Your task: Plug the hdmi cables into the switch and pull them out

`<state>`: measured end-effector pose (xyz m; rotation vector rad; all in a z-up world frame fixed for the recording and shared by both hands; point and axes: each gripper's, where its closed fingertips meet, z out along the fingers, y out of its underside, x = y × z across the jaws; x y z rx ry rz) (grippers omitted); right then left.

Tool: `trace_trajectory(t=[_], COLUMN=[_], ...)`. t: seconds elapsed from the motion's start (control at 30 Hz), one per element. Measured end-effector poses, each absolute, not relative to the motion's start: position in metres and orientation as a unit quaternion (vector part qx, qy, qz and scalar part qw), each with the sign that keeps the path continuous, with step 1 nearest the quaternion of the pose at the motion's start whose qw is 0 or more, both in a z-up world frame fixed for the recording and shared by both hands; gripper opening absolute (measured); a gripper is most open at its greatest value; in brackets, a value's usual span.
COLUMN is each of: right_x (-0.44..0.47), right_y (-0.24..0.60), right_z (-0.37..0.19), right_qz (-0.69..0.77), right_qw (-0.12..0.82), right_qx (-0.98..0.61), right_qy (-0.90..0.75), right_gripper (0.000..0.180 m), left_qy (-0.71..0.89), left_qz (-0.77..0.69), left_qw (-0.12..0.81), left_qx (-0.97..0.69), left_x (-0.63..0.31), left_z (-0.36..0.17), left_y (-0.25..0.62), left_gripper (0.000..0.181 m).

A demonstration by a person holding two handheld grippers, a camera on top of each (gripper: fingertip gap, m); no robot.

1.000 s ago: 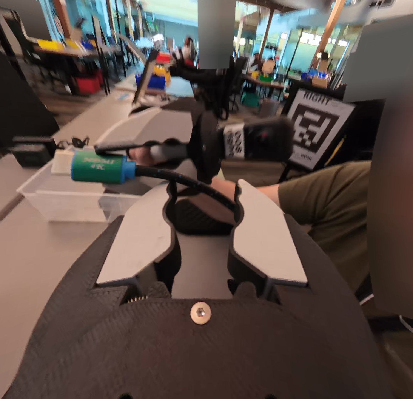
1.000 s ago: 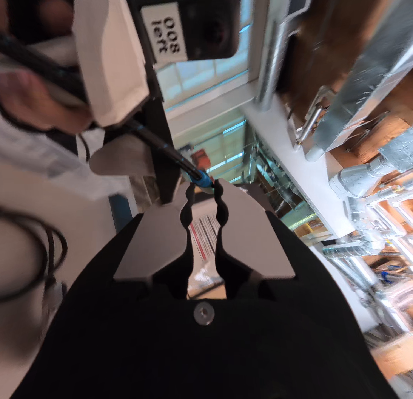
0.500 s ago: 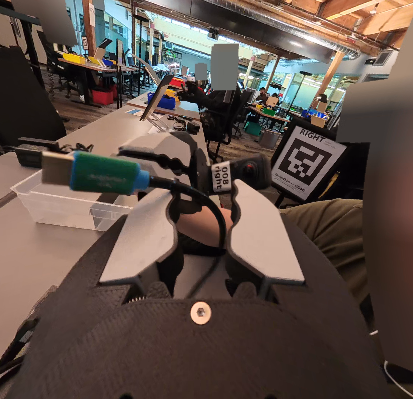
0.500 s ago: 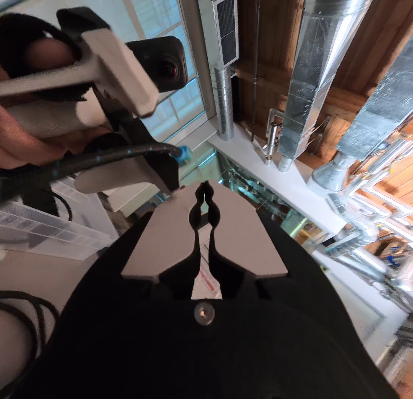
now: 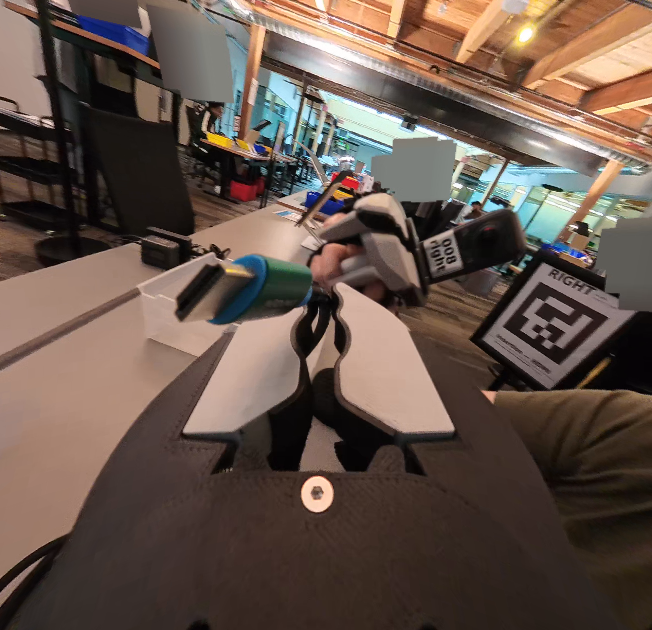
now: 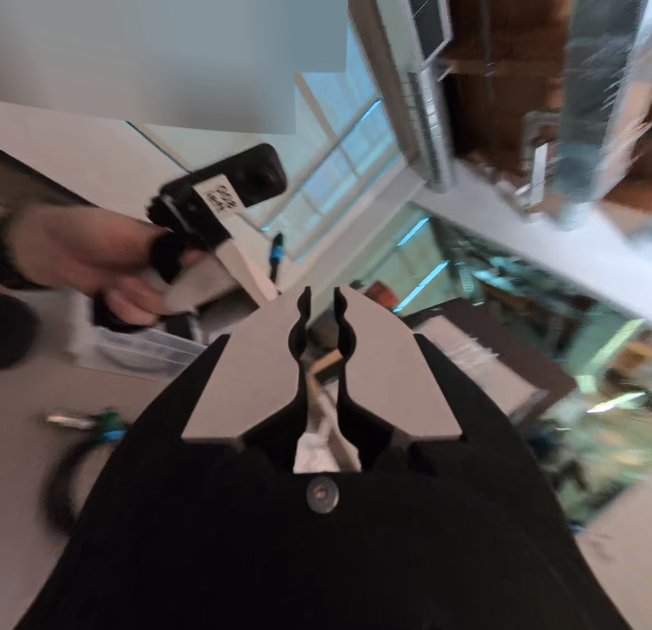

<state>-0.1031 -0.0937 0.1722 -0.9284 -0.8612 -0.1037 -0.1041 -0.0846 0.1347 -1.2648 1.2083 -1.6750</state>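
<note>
In the left wrist view my left gripper point(image 5: 319, 306) is shut on the black cord of an HDMI cable, just behind its plug. The plug point(image 5: 247, 291) is green with a blue collar; its metal end points left and towards the camera, above the table. My right gripper point(image 5: 367, 249), in a hand, hovers just beyond it. In the blurred right wrist view my right gripper point(image 6: 321, 295) is empty with a narrow gap between its fingertips. A second green and blue HDMI plug point(image 6: 88, 426) lies on the table at lower left. A small black box point(image 5: 162, 251) sits far left.
A clear plastic bin point(image 5: 158, 295) stands on the grey table point(image 5: 70, 366) behind the plug. A framed black-and-white marker sign point(image 5: 550, 327) stands at the right. A person's olive sleeve point(image 5: 571, 472) fills the lower right. The left gripper and its hand point(image 6: 106, 253) show at left in the right wrist view.
The left gripper has swung the plug so its metal end faces the camera, and its view has tilted up. The right gripper has turned towards the table and its fingertips have parted slightly.
</note>
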Motion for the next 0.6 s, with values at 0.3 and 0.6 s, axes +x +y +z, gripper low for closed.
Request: trace_trajectory(t=[0.3, 0.6], right_x=[-0.116, -0.102], right_y=[-0.049, -0.081], right_z=[0.121, 0.161], right_qz=[-0.046, 0.110], right_qw=[0.687, 0.710], right_qx=[-0.595, -0.605], right_qy=[-0.414, -0.343], right_gripper=[0.017, 0.006], left_qy=[0.450, 0.474], left_qz=[-0.637, -0.572], left_qw=[0.392, 0.499], left_qx=[-0.488, -0.445], left_x=[-0.107, -0.138], left_z=[0.140, 0.170], left_y=[-0.072, -0.054], left_gripper=[0.007, 0.061])
